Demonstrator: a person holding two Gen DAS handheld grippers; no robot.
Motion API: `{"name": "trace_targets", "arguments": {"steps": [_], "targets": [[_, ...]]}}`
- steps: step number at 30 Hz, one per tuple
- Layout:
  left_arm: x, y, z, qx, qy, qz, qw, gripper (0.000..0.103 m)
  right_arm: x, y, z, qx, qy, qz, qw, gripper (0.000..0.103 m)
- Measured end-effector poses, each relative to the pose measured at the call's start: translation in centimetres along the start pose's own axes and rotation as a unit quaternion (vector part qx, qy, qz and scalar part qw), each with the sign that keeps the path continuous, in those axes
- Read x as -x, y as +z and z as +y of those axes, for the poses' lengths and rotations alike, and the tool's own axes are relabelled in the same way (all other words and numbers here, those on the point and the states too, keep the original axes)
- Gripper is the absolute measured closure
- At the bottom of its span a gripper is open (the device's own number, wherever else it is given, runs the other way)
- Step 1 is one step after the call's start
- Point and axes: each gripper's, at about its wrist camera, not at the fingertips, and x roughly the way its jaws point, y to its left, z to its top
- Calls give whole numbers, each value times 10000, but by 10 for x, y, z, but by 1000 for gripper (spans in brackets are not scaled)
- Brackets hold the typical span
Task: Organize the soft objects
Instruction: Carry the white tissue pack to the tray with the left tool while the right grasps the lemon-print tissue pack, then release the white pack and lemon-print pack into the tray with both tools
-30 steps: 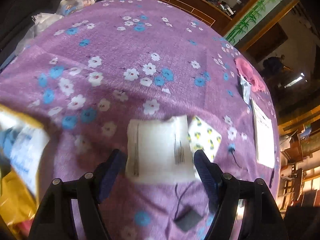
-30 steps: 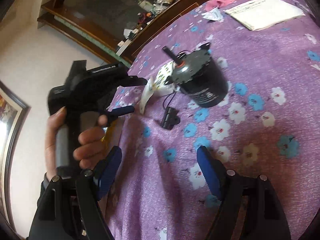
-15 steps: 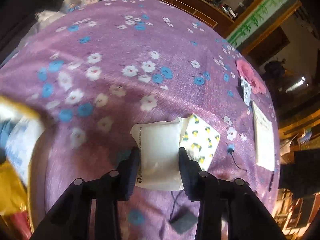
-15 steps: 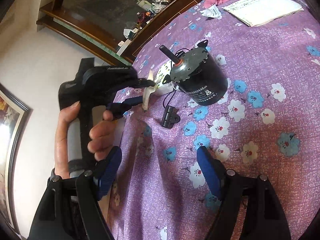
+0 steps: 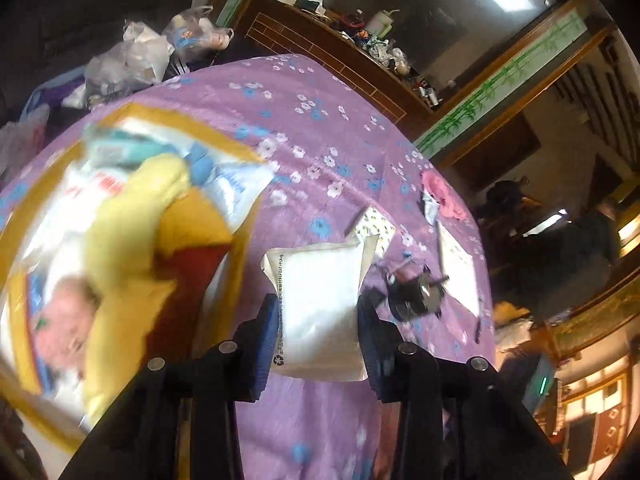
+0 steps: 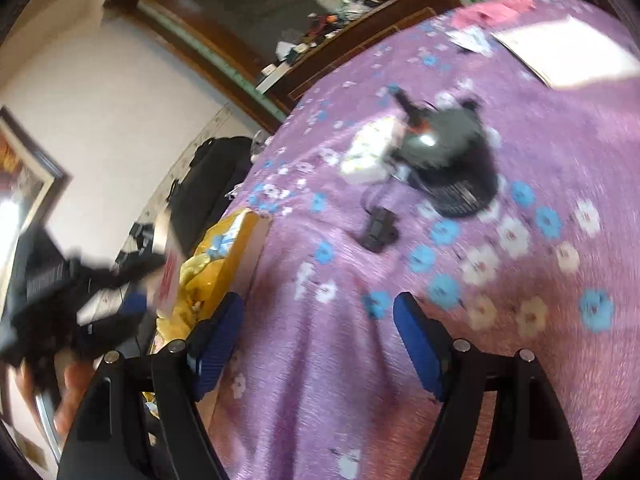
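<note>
My left gripper point(image 5: 318, 316) is shut on a white soft packet point(image 5: 320, 280) and holds it in the air above the purple flowered tablecloth point(image 5: 320, 168). Just left of it stands an orange-rimmed box point(image 5: 180, 120) holding a yellow soft item point(image 5: 132, 220) and other packets, all blurred. In the right wrist view the same packet point(image 6: 168, 276) hangs edge-on over the box point(image 6: 244, 236), with the left gripper point(image 6: 132, 304) blurred. A white packet with a yellow pattern point(image 6: 368, 152) lies on the cloth beside a black motor point(image 6: 452, 168). My right gripper point(image 6: 316, 312) is open over bare cloth.
A small black plug point(image 6: 378, 232) on a wire lies near the motor. White paper point(image 6: 568, 52), a small sachet point(image 6: 468, 38) and a pink cloth point(image 6: 492, 10) sit at the far side. Plastic bags point(image 5: 132, 60) and a cluttered wooden shelf point(image 5: 352, 52) lie beyond the table.
The left gripper closed on the white packet, lifted it off the cloth and swung it left to the orange-rimmed box. The right gripper stayed open and shifted only slightly.
</note>
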Motion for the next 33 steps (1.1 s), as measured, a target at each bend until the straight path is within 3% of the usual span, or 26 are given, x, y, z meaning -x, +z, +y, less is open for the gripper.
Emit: {"name": "trace_targets", "arguments": {"steps": [4,9,12,16,19,23,27,30,33], "targets": [[23,-5,20,11,-130,-227,9997,63,-10,46,35,451,-422,19,9981,26],[50,-3,44,55,-224,-571,9981,63,-80,98,61,838,-1519,302,9844,29],[55,-2,60,143,-354,-537,9978,63,-126,118,59,909,-2840,402,9537,29],[59,-3,74,133,-401,-503,9978,63,-164,125,38,615,-3465,829,9323,33],[61,-2,80,113,-425,-535,9976,63,-175,129,26,641,-3786,837,9195,35],[66,-3,91,211,-425,-569,9973,63,-186,129,17,769,-3942,902,9113,47],[73,-4,101,320,-377,-654,9966,63,-171,121,28,906,-3755,568,9206,49],[80,-3,101,267,-226,-788,9963,63,-131,102,58,1109,-2954,65,9489,49],[89,-4,102,131,72,-956,9953,63,-97,78,93,1504,-1993,-225,9681,49]]}}
